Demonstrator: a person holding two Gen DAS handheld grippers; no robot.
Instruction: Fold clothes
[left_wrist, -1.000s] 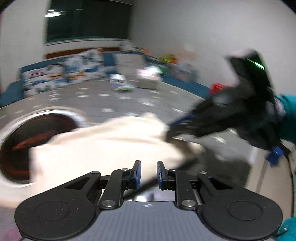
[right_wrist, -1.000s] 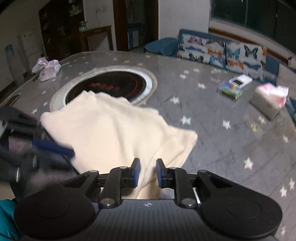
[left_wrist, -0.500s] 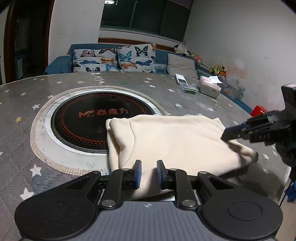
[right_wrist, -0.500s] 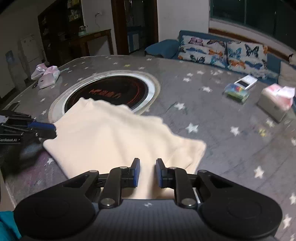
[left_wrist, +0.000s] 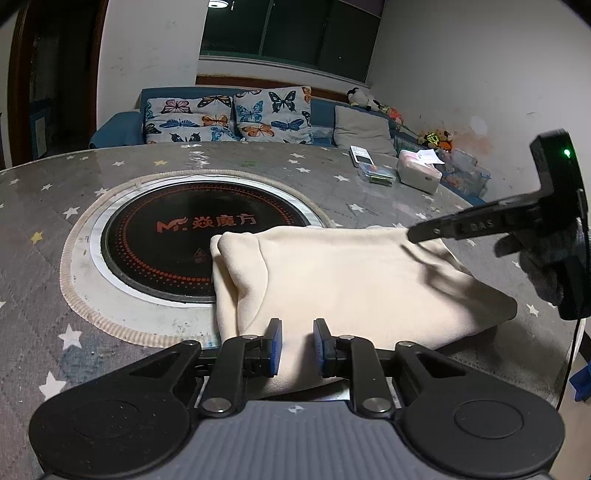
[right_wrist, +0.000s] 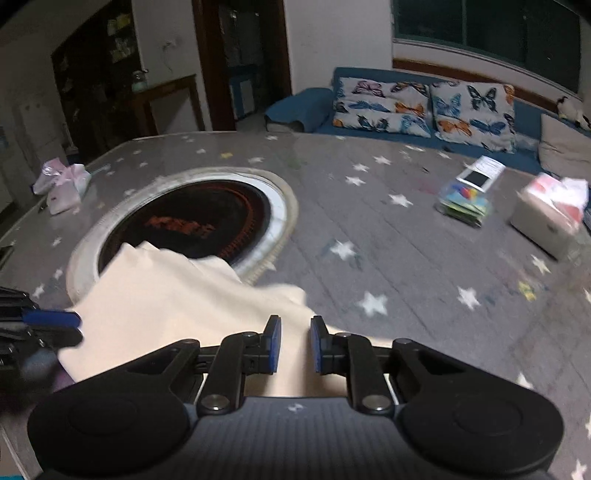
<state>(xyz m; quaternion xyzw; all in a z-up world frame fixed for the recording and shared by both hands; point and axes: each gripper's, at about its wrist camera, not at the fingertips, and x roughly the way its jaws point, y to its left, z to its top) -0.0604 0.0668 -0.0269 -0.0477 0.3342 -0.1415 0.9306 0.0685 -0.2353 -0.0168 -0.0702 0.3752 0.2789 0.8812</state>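
While lying folded on the starred worktop (left_wrist: 44, 206), cream sweatshirt (left_wrist: 354, 280); left hand-held gripper (left_wrist: 297, 343) and right hand-held gripper (right_wrist: 294, 343) narrowly parted, grip unclear.

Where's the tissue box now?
Far right on the star-print table in both views: tissue box sits just right of the small card box and remote.

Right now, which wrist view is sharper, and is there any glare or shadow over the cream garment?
Left wrist view: sharp; the right gripper casts a soft shadow on the cream garment; ceiling-light glare on the table. Right wrist view: motion-blurred, the garment's edges smeared; both bend at the fisheye rim.
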